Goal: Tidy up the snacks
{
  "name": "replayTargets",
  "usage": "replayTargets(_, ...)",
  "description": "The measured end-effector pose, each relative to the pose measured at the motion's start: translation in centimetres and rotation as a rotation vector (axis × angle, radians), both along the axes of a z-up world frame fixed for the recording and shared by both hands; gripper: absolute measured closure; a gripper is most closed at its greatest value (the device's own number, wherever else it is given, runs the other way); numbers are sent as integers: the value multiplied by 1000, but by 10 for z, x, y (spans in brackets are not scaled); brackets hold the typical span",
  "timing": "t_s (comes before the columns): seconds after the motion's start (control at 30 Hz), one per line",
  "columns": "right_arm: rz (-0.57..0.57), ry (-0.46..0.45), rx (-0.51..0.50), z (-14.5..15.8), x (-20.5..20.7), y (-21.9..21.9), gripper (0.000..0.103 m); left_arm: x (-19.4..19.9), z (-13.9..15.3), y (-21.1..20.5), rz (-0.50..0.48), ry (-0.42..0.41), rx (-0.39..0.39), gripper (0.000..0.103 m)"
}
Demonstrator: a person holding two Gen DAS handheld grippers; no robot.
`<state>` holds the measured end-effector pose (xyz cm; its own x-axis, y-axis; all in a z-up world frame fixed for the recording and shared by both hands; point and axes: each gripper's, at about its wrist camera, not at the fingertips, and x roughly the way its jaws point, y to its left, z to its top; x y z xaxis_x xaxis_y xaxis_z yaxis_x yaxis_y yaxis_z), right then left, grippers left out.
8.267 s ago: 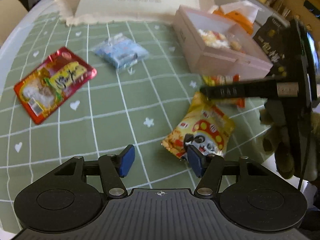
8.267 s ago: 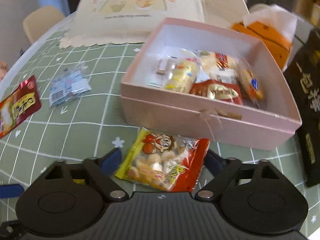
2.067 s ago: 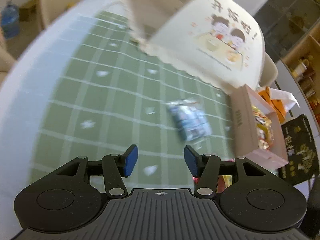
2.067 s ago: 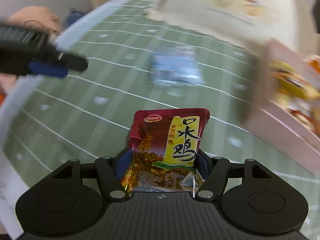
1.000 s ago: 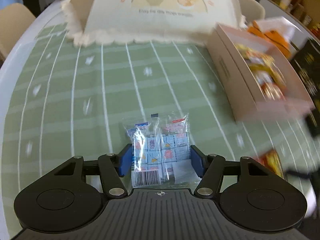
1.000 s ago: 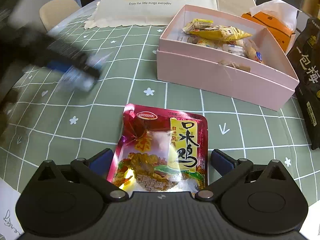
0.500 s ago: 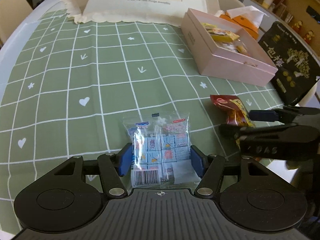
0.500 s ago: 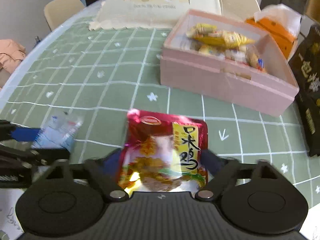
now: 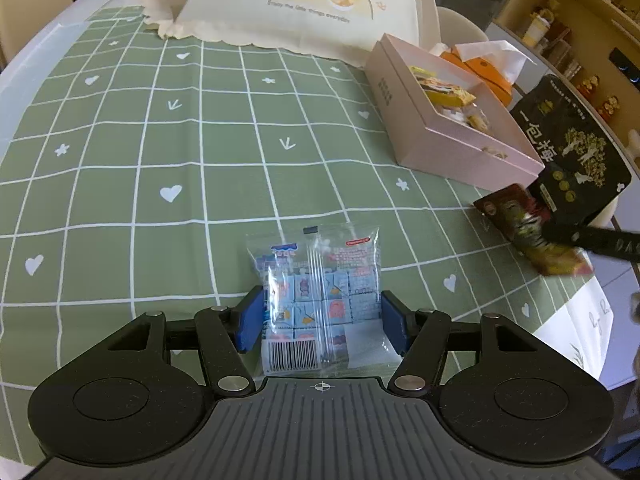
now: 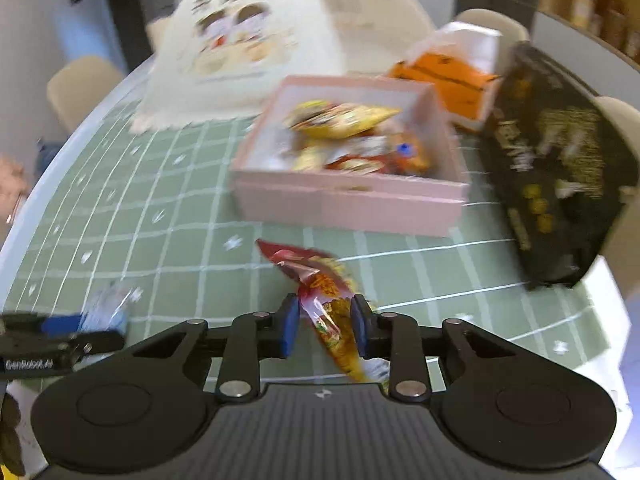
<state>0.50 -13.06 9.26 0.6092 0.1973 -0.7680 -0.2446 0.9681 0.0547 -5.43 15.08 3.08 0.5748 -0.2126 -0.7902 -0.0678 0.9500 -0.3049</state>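
Note:
My left gripper (image 9: 322, 316) is shut on a clear packet of blue candy cubes (image 9: 316, 280), held flat over the green checked cloth. My right gripper (image 10: 325, 330) is shut on a red foil snack packet (image 10: 328, 300), now squeezed edge-on; it also shows in the left wrist view (image 9: 528, 228), at the right. The open pink box (image 10: 348, 200) with several snack packets inside stands just beyond the right gripper. In the left wrist view the box (image 9: 444, 140) is at the far right. The left gripper (image 10: 60, 338) shows at the lower left of the right wrist view.
A black bag with gold print (image 10: 560, 184) lies right of the box. An orange tissue holder (image 10: 448, 76) stands behind it. A cream cloth cover (image 9: 292, 0) is at the table's far side. The table edge (image 9: 576, 320) is close on the right.
My right gripper has closed tight on the red packet, which has turned from flat to edge-on, and has lifted toward the box. My left gripper still holds the candy packet.

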Motion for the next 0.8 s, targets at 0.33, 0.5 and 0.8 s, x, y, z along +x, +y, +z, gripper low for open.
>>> replayTargets(0.33, -105, -58, 0, 8, 22, -39, 75, 2, 1, 0, -3, 14, 2, 37)
replayTargets(0.5, -82, -56, -9, 8, 36, -55, 74, 1, 0, -3, -3, 6, 20, 37)
replayTargets(0.8, 74, 15, -67, -8, 55, -43, 67, 1, 1, -8, -5, 8, 55, 37)
